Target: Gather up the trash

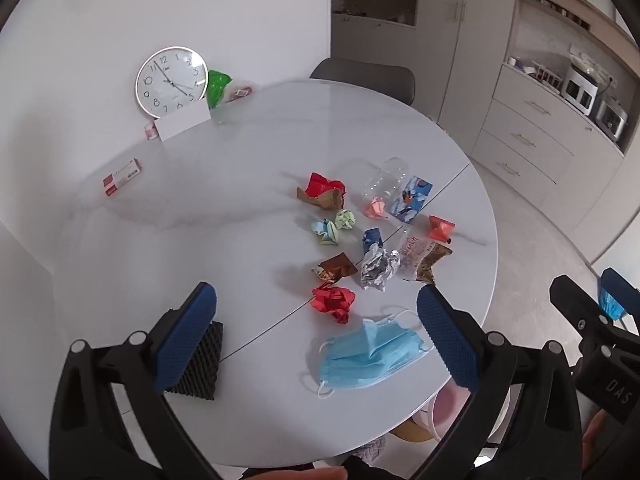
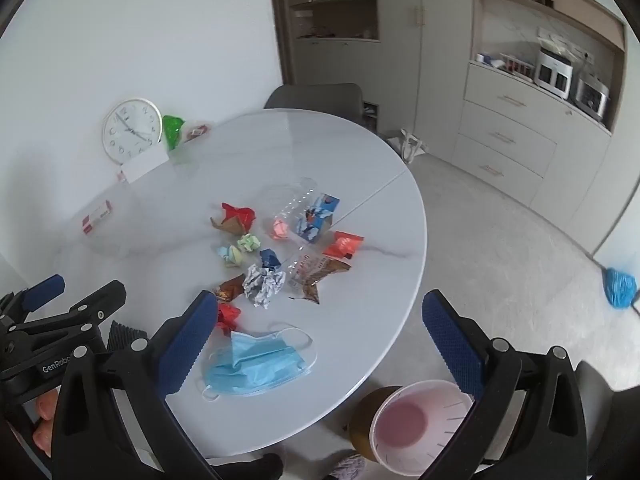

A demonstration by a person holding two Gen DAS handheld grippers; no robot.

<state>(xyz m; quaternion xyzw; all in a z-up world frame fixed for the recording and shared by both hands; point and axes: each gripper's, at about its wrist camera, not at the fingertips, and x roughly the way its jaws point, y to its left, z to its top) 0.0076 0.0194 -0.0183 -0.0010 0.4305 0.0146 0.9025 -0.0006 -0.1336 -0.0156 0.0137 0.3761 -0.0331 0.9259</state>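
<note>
Several pieces of trash lie on a round white table [image 1: 240,168]: a blue face mask [image 1: 370,354] [image 2: 256,364] nearest me, a red crumpled wrapper [image 1: 334,302], a silver foil ball [image 1: 376,268] [image 2: 264,284], a brown wrapper [image 1: 334,268], paper balls, a clear plastic bottle [image 1: 384,182] and a blue carton [image 1: 412,198] [image 2: 318,214]. A pink bin [image 2: 420,424] stands on the floor below the table's near edge. My left gripper [image 1: 316,336] is open above the mask and empty. My right gripper [image 2: 316,344] is open and empty over the table edge.
A wall clock [image 1: 172,80], a green bag [image 1: 218,86] and a white card [image 1: 182,122] stand at the table's far side. A small red-white box [image 1: 122,176] lies left. A black textured pad [image 1: 198,364] lies near my left finger. A grey chair [image 1: 364,76] stands behind; cabinets right.
</note>
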